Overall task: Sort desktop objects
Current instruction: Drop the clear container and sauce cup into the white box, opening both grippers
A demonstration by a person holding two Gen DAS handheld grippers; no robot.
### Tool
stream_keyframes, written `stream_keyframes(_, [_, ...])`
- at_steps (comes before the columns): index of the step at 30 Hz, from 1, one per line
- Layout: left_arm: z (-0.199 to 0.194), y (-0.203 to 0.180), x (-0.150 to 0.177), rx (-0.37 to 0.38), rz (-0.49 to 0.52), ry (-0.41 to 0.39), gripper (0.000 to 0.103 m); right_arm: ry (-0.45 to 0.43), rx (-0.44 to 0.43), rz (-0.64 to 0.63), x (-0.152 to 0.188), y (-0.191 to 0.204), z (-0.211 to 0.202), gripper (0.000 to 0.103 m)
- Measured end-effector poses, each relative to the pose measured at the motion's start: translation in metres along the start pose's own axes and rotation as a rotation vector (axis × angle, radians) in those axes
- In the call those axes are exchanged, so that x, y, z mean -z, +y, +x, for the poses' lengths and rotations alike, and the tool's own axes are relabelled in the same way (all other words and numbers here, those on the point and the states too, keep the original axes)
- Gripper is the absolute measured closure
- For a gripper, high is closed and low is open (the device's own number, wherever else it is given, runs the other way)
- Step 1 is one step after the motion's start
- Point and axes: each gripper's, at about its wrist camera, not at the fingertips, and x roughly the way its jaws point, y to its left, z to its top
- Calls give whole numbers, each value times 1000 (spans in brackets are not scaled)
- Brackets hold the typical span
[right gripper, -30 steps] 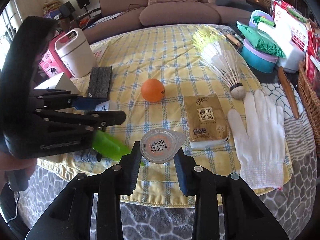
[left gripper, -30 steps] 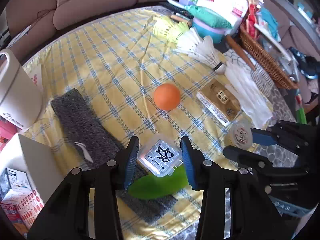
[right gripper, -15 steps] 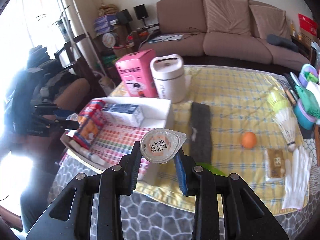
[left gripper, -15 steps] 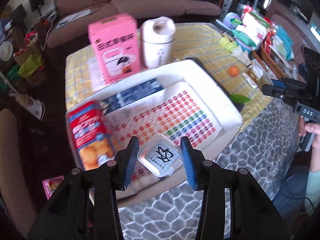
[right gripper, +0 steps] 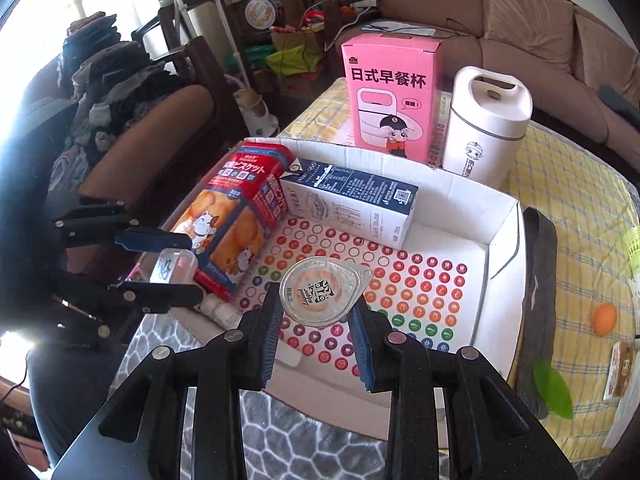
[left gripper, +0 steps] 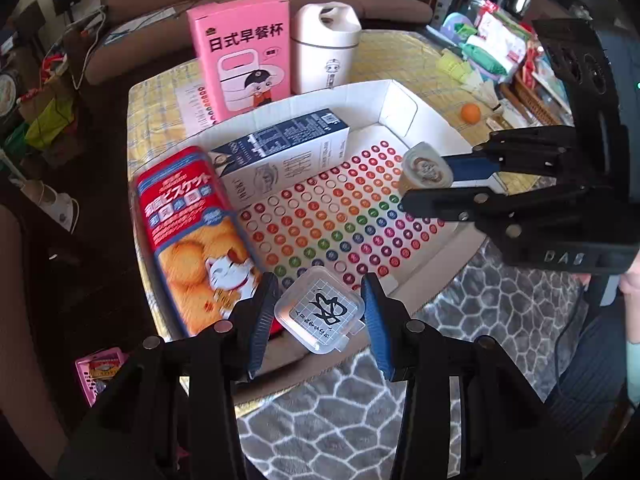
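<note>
Left gripper [left gripper: 320, 316] clamps a clear square case [left gripper: 320, 314]; right gripper [right gripper: 316, 312] clamps a round foil-lidded cup [right gripper: 322, 292]. Both hang over the white tray [right gripper: 464, 192] on the worktop; biscuit box [left gripper: 192, 236] at 10 o'clock, milk carton [left gripper: 280, 152] at 12, pink box [left gripper: 244, 52] beyond.

My left hand-held gripper [left gripper: 320, 316] points steeply down over the near edge of the white box [left gripper: 400, 100], its blue pads pressed on a clear square case [left gripper: 320, 314]. My right hand-held gripper [right gripper: 316, 320] angles down over the same box's near side, pads clamped on a round sealed cup [right gripper: 320, 292]. A hand [left gripper: 630, 276] grips the right one's handle.
</note>
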Motion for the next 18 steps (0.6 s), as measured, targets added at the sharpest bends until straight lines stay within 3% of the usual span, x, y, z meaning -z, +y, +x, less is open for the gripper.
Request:
stream_keyframes(7, [56, -23, -45, -84, 106, 90, 63, 145, 52, 96, -16, -36, 49, 71])
stream_keyframes(12, [83, -29, -44, -71, 119, 156, 63, 184, 22, 120, -18, -45, 62, 71])
stream_keyframes(18, [86, -33, -34, -69, 137, 179, 61, 227, -58, 137, 1, -42, 65, 70])
